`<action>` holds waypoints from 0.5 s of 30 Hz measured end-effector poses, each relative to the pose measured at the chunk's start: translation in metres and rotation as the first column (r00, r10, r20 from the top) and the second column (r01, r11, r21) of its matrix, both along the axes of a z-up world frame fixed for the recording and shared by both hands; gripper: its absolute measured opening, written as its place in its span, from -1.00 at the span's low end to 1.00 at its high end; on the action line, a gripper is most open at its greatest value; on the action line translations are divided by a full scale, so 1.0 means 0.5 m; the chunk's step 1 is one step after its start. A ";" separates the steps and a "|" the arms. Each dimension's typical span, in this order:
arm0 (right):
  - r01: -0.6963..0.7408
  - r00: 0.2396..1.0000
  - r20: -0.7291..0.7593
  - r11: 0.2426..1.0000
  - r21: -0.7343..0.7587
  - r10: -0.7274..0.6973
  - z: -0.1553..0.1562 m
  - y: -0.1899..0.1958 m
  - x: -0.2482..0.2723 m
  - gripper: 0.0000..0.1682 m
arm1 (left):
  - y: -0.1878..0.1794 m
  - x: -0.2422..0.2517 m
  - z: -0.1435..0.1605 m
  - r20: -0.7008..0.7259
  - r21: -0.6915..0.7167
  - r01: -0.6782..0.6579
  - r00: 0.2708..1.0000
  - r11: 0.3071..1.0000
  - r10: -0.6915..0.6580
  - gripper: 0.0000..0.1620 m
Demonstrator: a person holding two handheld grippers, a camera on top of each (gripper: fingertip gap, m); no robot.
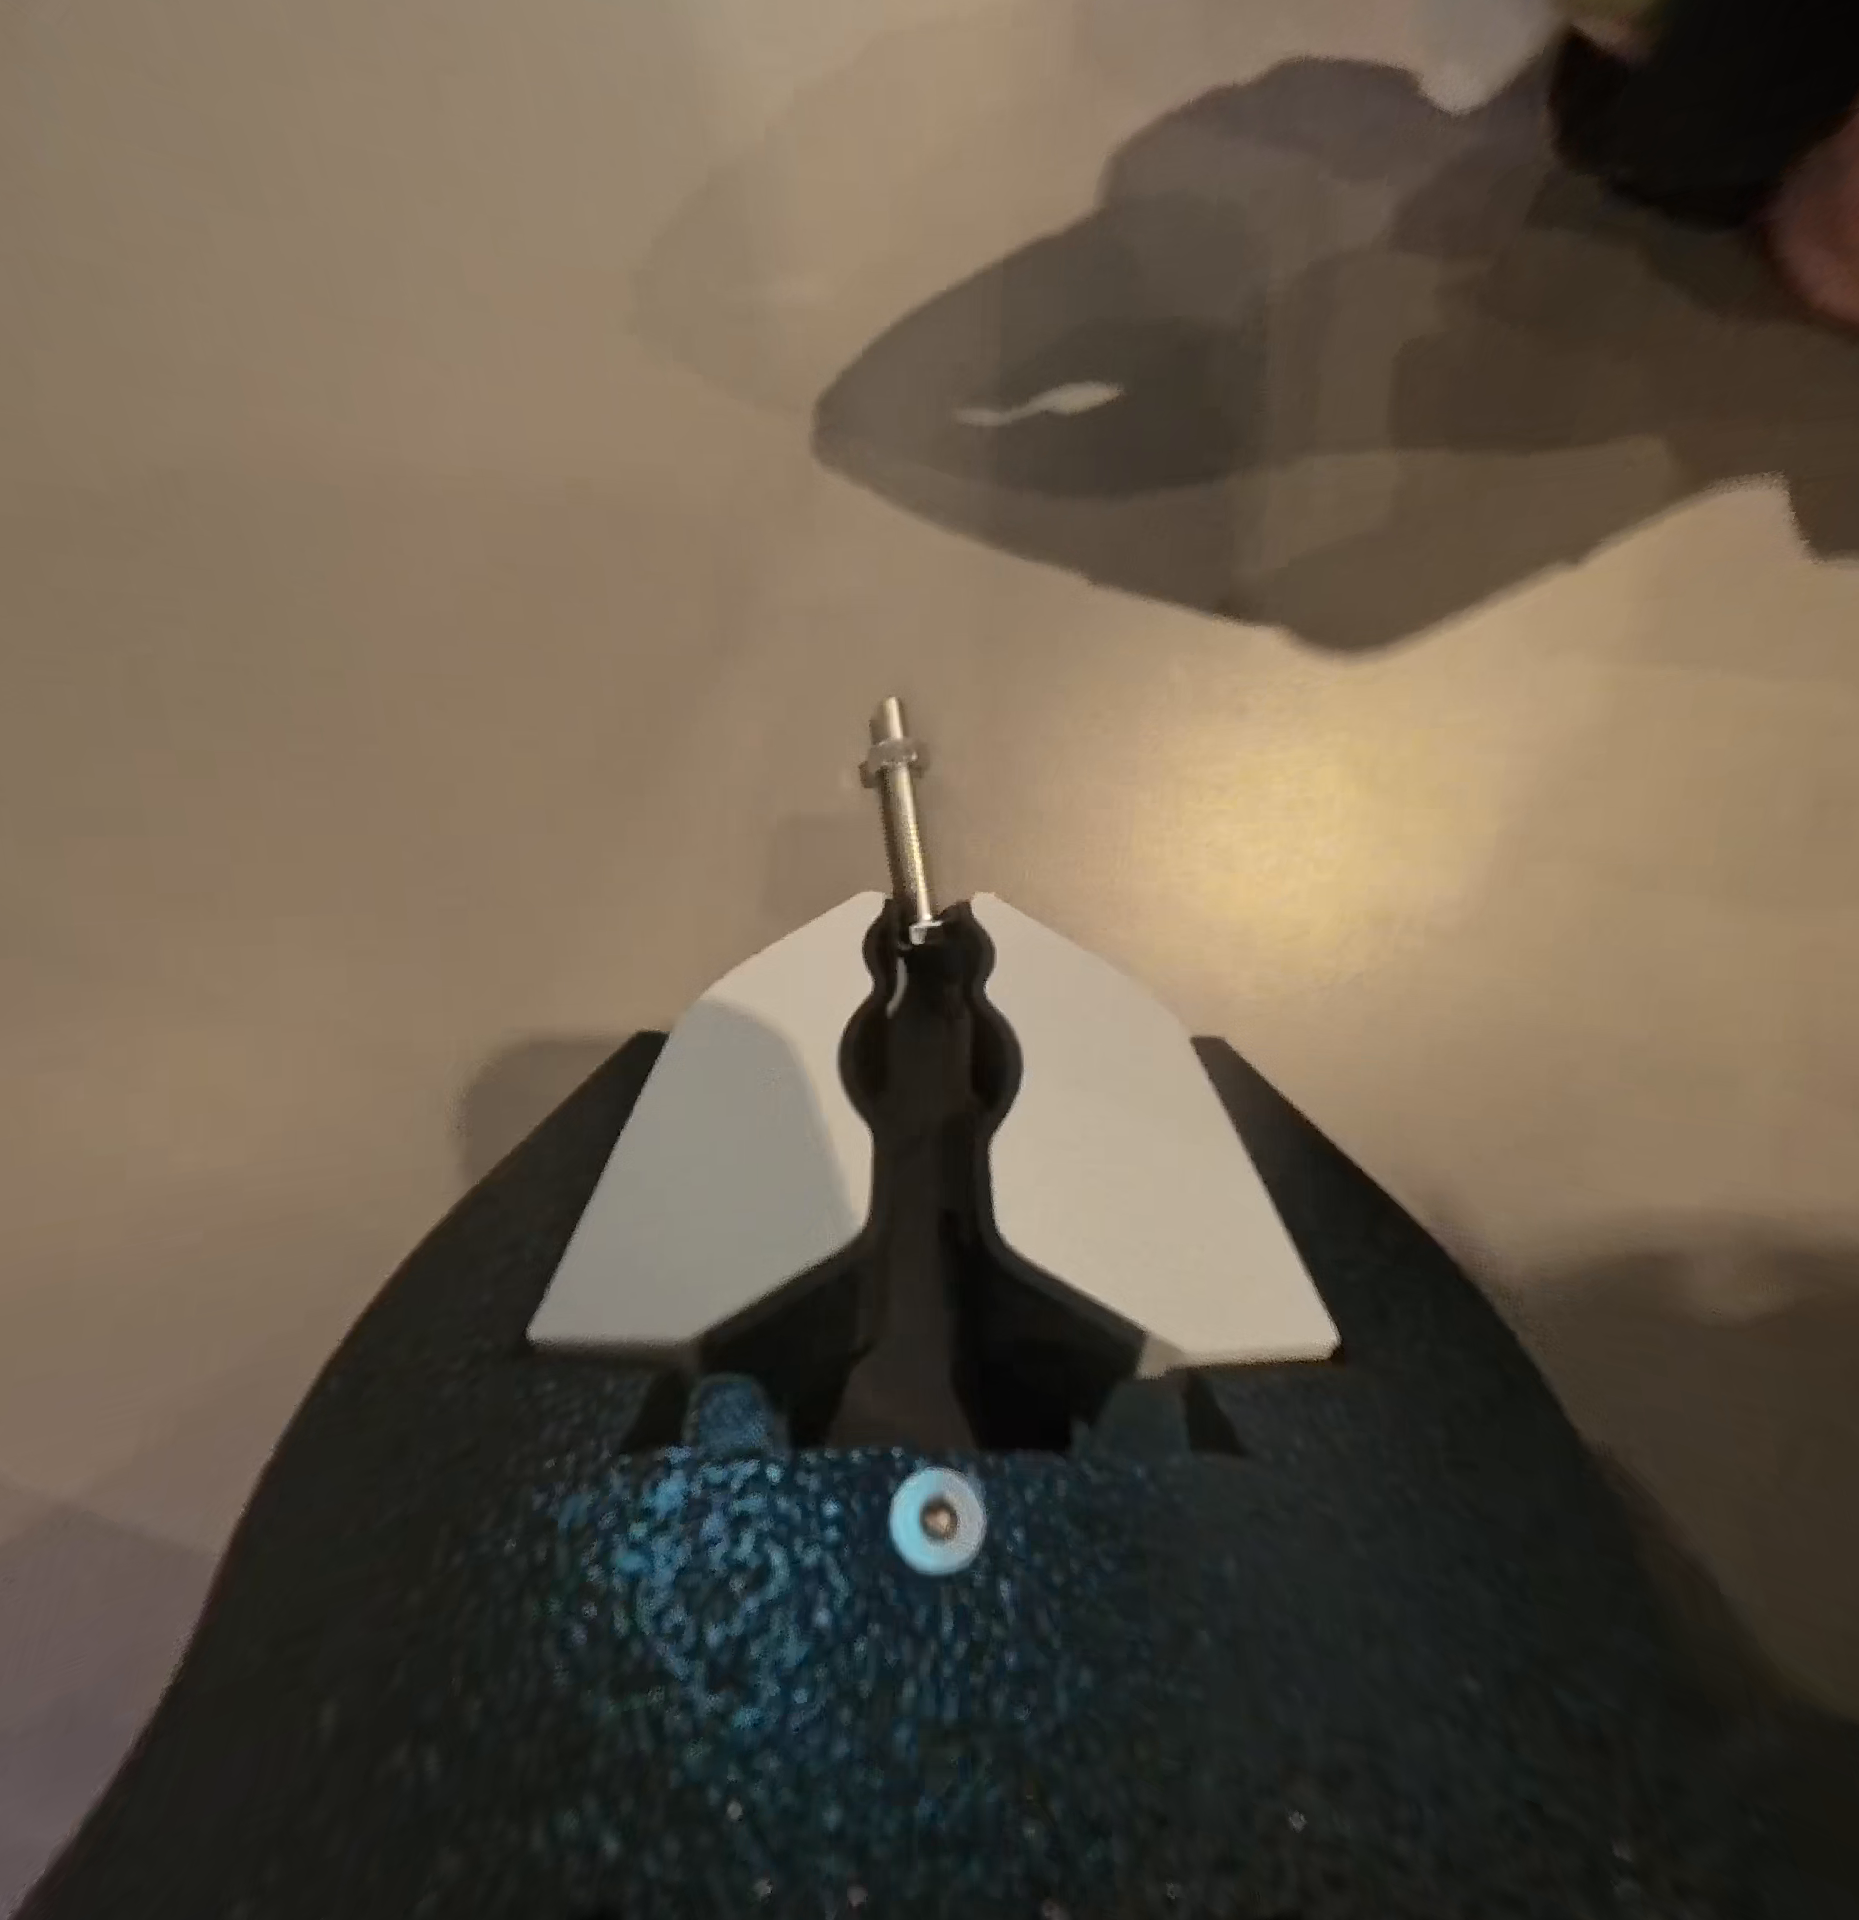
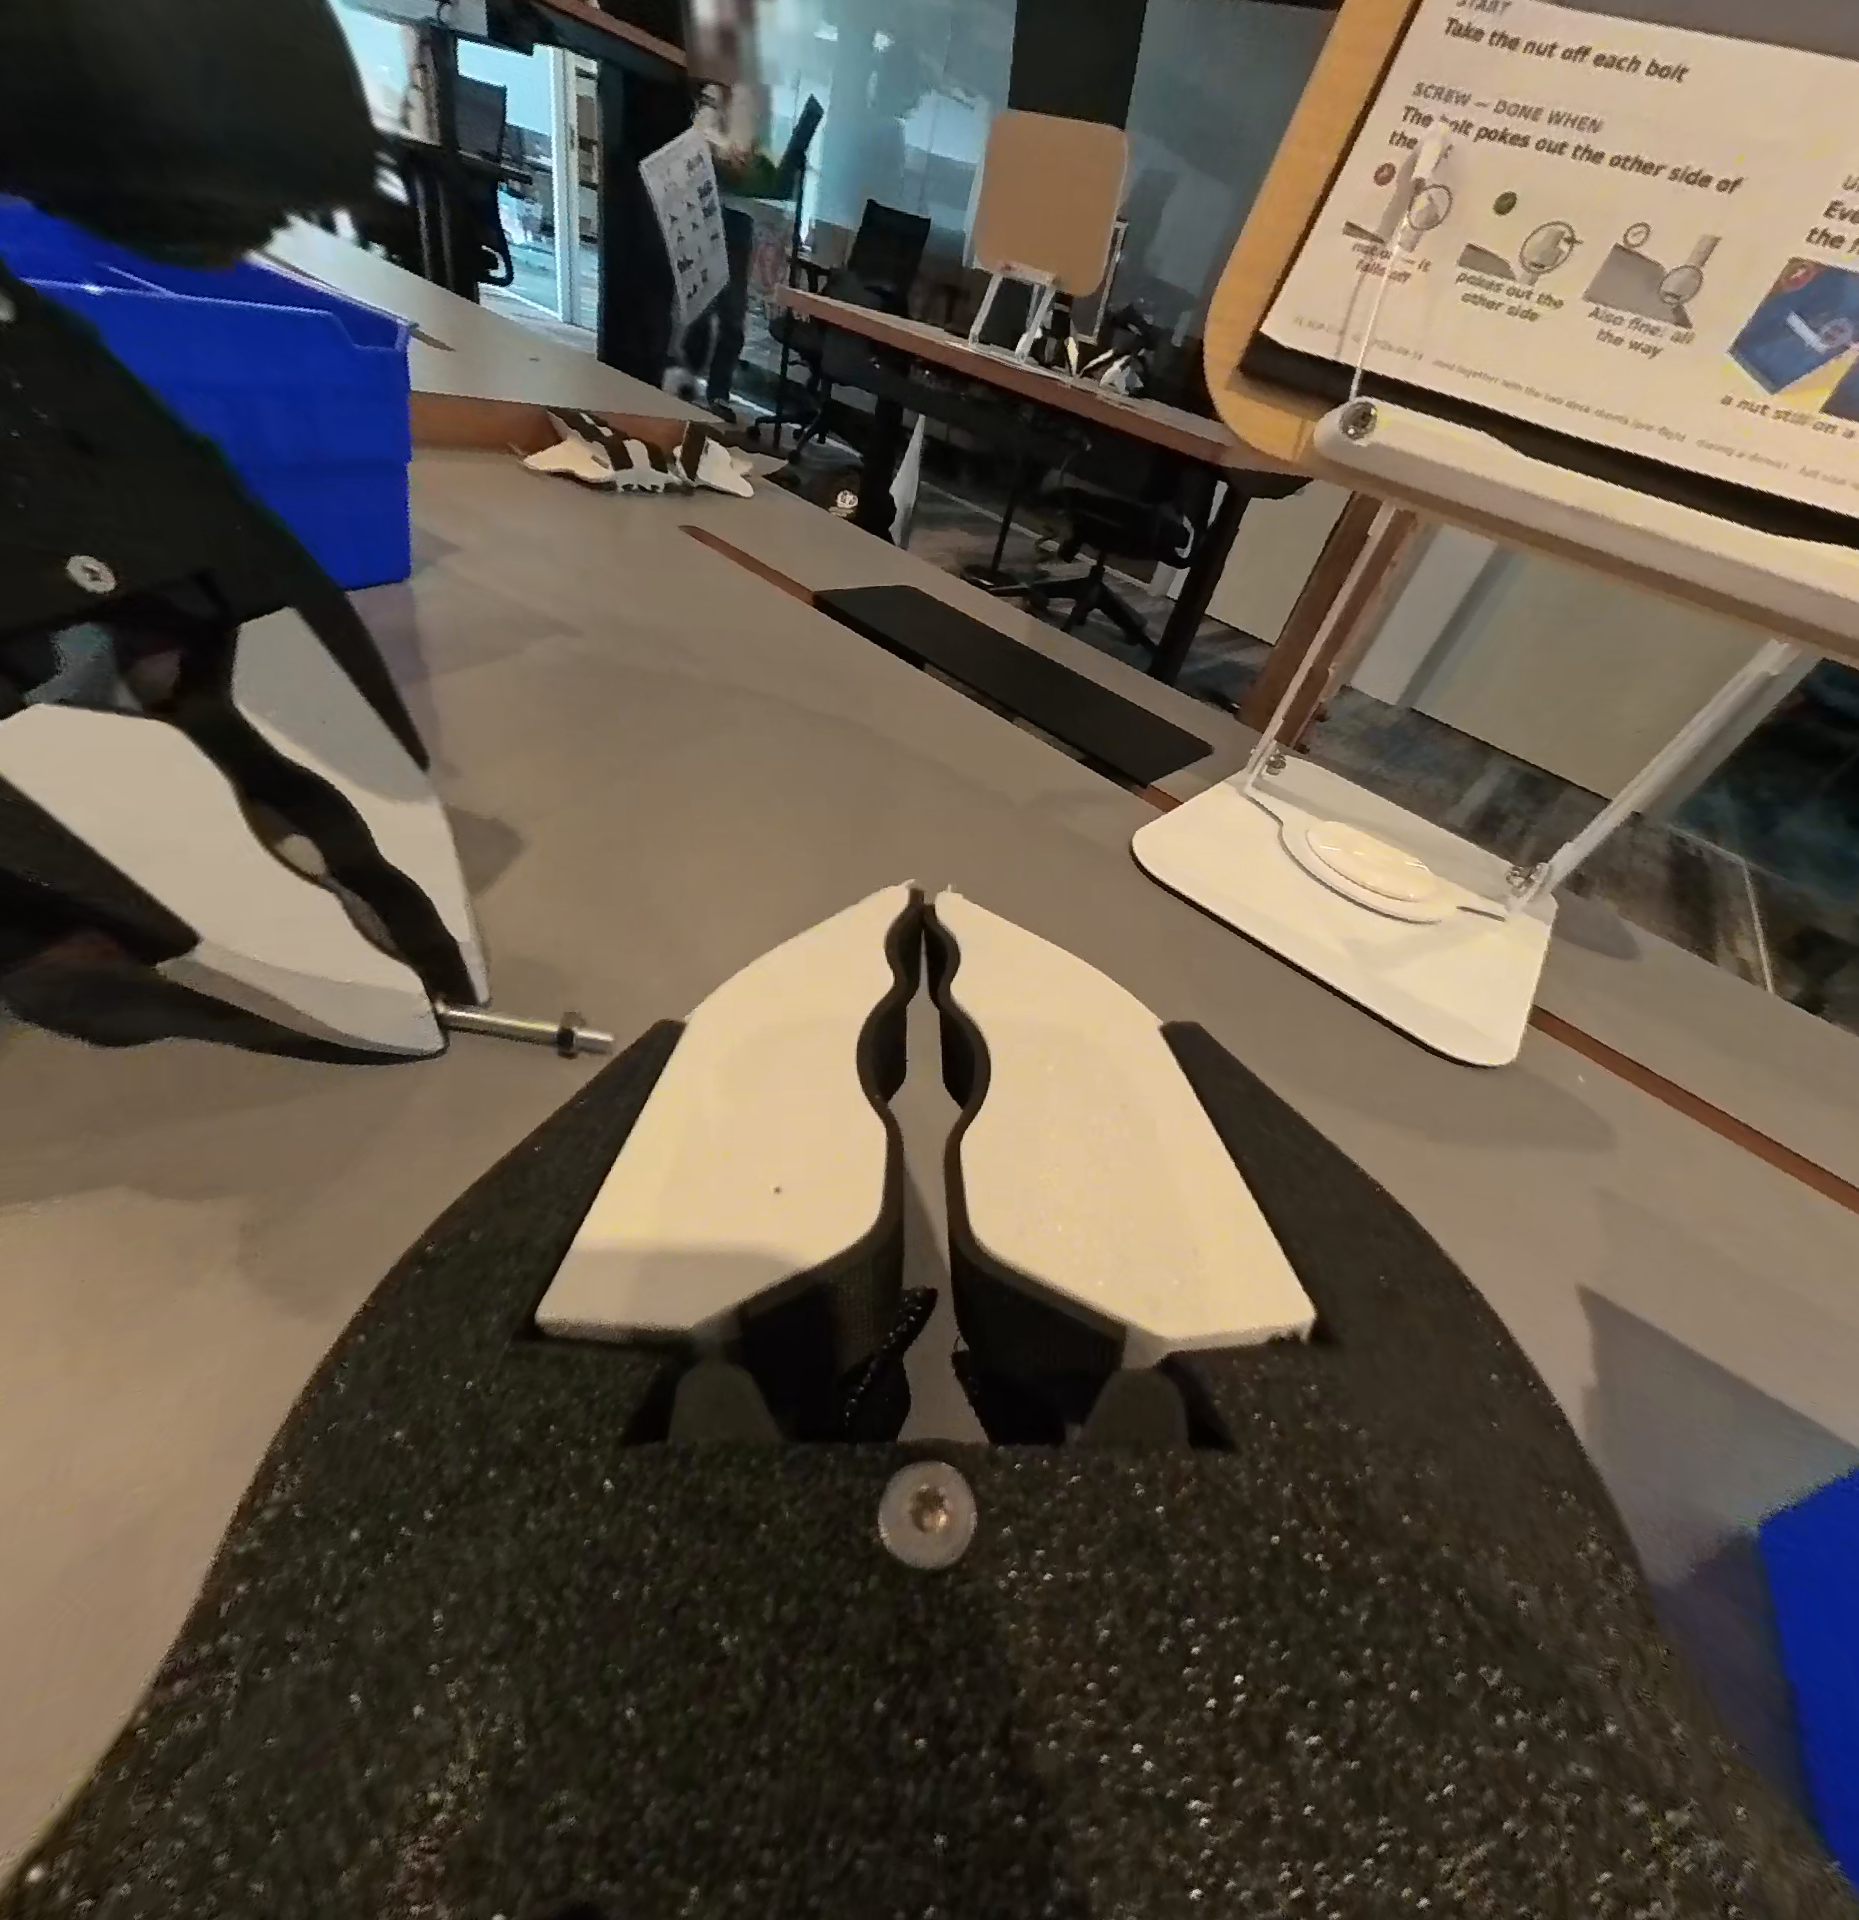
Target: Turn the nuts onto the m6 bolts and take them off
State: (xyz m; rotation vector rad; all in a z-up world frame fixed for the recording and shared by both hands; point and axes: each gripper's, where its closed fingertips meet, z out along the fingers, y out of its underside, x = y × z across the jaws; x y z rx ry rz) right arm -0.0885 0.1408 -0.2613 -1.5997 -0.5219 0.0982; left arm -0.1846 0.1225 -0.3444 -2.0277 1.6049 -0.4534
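My left gripper [image 1: 925, 920] is shut on the head end of a silver bolt [image 1: 899, 831], which sticks straight out past its white fingertips. A nut [image 1: 887, 758] sits on the thread near the bolt's far tip. In the right wrist view the left gripper [image 2: 452, 1003] comes in from the left and holds the same bolt [image 2: 509, 1023] level, just above the grey table [image 2: 748, 748], with the nut [image 2: 570, 1034] near the free end. My right gripper [image 2: 930, 894] is shut and empty, a short way to the right of the bolt's tip.
A blue bin [image 2: 270, 395] stands at the back left. A white stand [image 2: 1361, 914] bearing an instruction sheet [image 2: 1631, 208] is at the right. A black strip [image 2: 1008, 675] lies along the table's far side. Another blue object [image 2: 1829, 1683] is at the lower right edge.
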 end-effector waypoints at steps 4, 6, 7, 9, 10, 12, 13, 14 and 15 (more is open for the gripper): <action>-0.158 0.987 -0.001 0.987 -0.031 0.158 -0.007 -0.015 -0.031 -1.00 | 0.015 0.010 0.021 -0.024 0.209 0.225 0.974 0.952 -0.225 -0.88; -0.293 0.956 -0.009 0.954 -0.069 0.293 -0.014 -0.035 -0.057 -0.94 | 0.010 0.030 0.022 0.012 0.223 0.307 0.948 0.925 -0.318 -0.89; -0.341 0.940 -0.019 0.936 -0.090 0.340 -0.018 -0.043 -0.064 -0.92 | 0.007 0.038 0.019 0.032 0.222 0.335 0.936 0.916 -0.351 -0.89; -0.434 0.901 -0.045 0.892 -0.129 0.432 -0.024 -0.057 -0.080 -0.85 | -0.009 0.048 0.016 0.072 0.207 0.391 0.908 0.897 -0.413 -0.90; -0.480 0.877 -0.060 0.864 -0.154 0.477 -0.028 -0.063 -0.088 -0.84 | -0.017 0.050 0.020 0.100 0.210 0.410 0.894 0.888 -0.436 -0.90; -0.568 0.821 -0.089 0.791 -0.228 0.564 -0.043 -0.076 -0.104 -0.80 | -0.027 0.048 0.021 0.139 0.208 0.426 0.878 0.881 -0.457 -0.90; -0.600 0.795 -0.093 0.753 -0.272 0.600 -0.054 -0.081 -0.111 -0.78 | -0.029 0.044 0.015 0.137 0.199 0.432 0.877 0.880 -0.461 -0.90; -0.618 0.773 -0.087 0.716 -0.323 0.628 -0.068 -0.083 -0.115 -0.77 | -0.032 0.041 0.007 0.131 0.191 0.439 0.875 0.878 -0.466 -0.90; -0.623 0.758 -0.071 0.686 -0.376 0.649 -0.085 -0.082 -0.118 -0.75 | -0.036 0.041 0.005 0.143 0.192 0.446 0.869 0.874 -0.474 -0.90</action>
